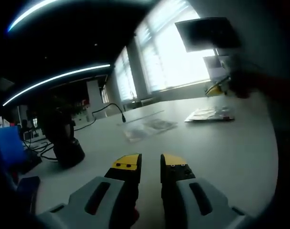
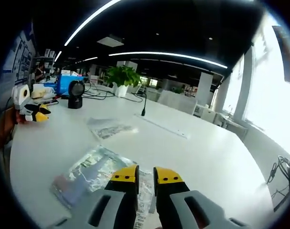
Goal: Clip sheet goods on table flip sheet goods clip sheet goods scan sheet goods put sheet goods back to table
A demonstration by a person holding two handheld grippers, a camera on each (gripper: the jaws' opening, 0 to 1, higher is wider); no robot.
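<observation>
A flat sheet package [image 2: 94,174] with a printed, glossy face lies on the white table [image 2: 207,157], and my right gripper [image 2: 145,175] hovers over its near edge, jaws close together with nothing between them. From the left gripper view the same package [image 1: 209,114] lies far right, with the right gripper [image 1: 217,88] blurred just above it. A second clear sheet package [image 2: 109,128] [image 1: 147,128] lies mid-table. My left gripper [image 1: 151,164] is low over bare table, jaws nearly touching and holding nothing; it also appears at the far left [image 2: 35,113]. The black scanner [image 1: 66,143] [image 2: 76,94] stands upright on the table.
A gooseneck microphone [image 2: 144,102] [image 1: 121,112] rises mid-table beside a long clear strip [image 2: 164,126]. Cables [image 1: 39,148], a blue box [image 2: 68,82] and a potted plant [image 2: 122,76] crowd the scanner end. Bright windows [image 1: 183,52] stand beyond the table.
</observation>
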